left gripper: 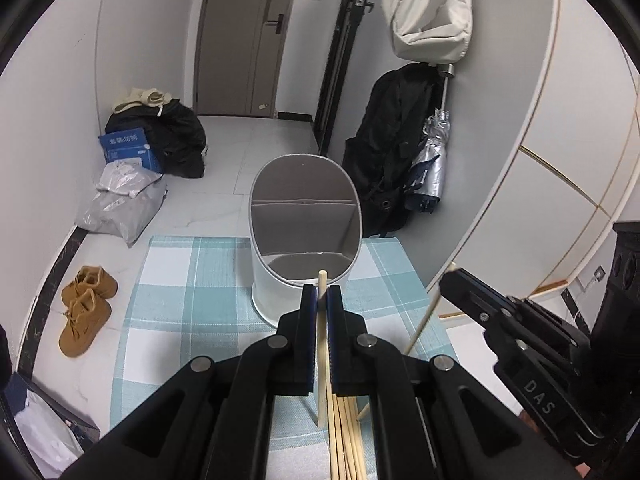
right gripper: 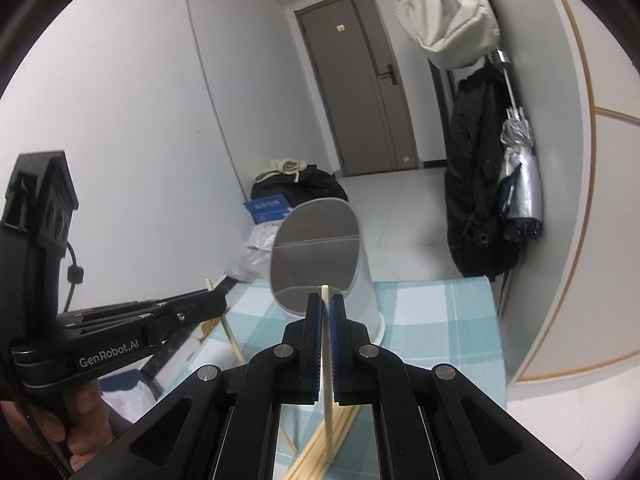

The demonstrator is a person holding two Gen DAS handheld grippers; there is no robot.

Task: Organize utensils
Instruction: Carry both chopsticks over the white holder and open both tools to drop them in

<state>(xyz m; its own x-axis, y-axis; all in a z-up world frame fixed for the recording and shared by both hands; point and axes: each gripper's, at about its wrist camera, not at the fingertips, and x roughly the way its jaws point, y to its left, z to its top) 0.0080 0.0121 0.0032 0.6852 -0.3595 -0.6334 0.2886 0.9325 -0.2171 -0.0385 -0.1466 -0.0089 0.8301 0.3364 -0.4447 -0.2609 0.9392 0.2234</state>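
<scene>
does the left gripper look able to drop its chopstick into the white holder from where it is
Probably yes. The left gripper is shut on one chopstick, whose tip sits just short of the near rim of the white holder. The holder's mouth looks open, with nothing between. The right gripper, holding its own chopstick, is off to the side.

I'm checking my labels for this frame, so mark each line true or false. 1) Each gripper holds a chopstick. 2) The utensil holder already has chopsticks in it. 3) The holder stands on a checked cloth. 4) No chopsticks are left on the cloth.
1) True: the left gripper and the right gripper each pinch one chopstick.
2) False: the utensil holder shows only bare compartments.
3) True: it stands on the checked cloth.
4) False: a loose pile of chopsticks lies below the grippers.
</scene>
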